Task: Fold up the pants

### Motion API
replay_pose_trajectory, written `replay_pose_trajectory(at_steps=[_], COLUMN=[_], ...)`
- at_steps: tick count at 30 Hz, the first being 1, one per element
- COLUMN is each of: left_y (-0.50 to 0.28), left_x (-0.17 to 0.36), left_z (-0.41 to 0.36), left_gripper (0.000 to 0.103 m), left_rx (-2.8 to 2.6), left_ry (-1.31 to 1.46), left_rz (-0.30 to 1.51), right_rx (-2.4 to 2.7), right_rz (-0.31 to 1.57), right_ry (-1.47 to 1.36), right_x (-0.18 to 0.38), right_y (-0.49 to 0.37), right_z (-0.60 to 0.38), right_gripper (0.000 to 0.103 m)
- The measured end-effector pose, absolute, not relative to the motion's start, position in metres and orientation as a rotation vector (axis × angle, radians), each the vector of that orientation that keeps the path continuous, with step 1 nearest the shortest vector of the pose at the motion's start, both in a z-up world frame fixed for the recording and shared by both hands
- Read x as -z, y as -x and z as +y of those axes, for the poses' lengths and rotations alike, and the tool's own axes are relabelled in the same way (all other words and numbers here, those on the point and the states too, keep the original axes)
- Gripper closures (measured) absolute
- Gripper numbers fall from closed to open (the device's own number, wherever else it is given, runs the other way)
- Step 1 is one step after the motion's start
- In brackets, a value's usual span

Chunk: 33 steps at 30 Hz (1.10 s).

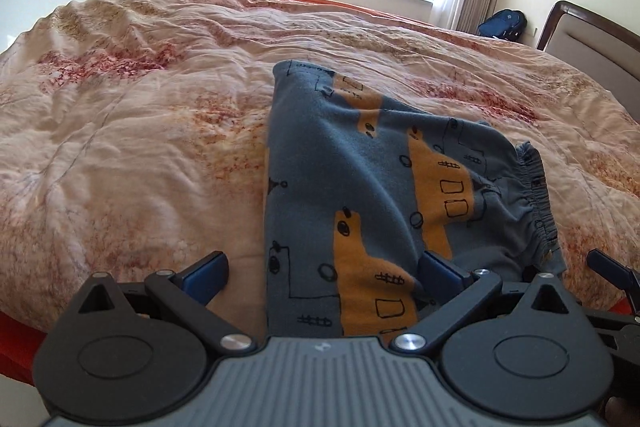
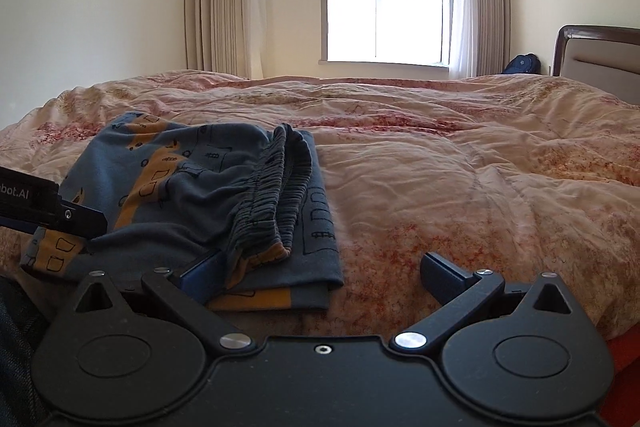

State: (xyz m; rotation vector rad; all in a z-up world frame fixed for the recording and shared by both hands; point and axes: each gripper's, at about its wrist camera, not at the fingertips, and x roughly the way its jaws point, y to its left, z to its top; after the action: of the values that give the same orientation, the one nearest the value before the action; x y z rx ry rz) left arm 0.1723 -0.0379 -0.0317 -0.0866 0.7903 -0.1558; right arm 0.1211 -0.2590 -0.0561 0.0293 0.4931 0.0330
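The blue-grey pants [image 1: 360,187] with mustard shapes and black line drawings lie folded on the bed, elastic waistband [image 1: 536,203] to the right. My left gripper [image 1: 324,273] is open at their near end, the cloth running between its blue fingers [image 1: 208,275]. In the right wrist view the pants [image 2: 192,195] sit left of centre with the gathered waistband [image 2: 276,195] on top. My right gripper [image 2: 324,275] is open at their near right corner, its left finger against the folded edge. The left gripper's body [image 2: 52,207] shows at the left edge.
A rumpled pink floral quilt [image 1: 140,131] covers the bed, with wide bare quilt [image 2: 480,187] right of the pants. An orange-red sheet [image 2: 628,355] shows at the near edge. A headboard [image 2: 600,55], blue backpack [image 2: 522,63], window and curtains stand beyond.
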Motion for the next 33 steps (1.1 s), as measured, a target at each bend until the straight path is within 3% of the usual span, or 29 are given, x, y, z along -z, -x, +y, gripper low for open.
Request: replay_pose_trajectory(at_steps=[26,33], left_y=[-0.163,-0.154], left_x=[0.037,0.035], left_z=[-0.030,-0.012], left_gripper=[0.000,0.000], left_rx=[0.165,0.217], left_ry=[0.133,0.256], left_rz=[0.829,0.749], right_rx=[0.001,-0.120], right_rz=[0.560,0.370], right_ry=[-0.057,-0.206], right_x=[0.057,0.047], right_y=[-0.100,-0.080], right_z=[-0.252,-0.262], right_gripper=[0.000,0.000])
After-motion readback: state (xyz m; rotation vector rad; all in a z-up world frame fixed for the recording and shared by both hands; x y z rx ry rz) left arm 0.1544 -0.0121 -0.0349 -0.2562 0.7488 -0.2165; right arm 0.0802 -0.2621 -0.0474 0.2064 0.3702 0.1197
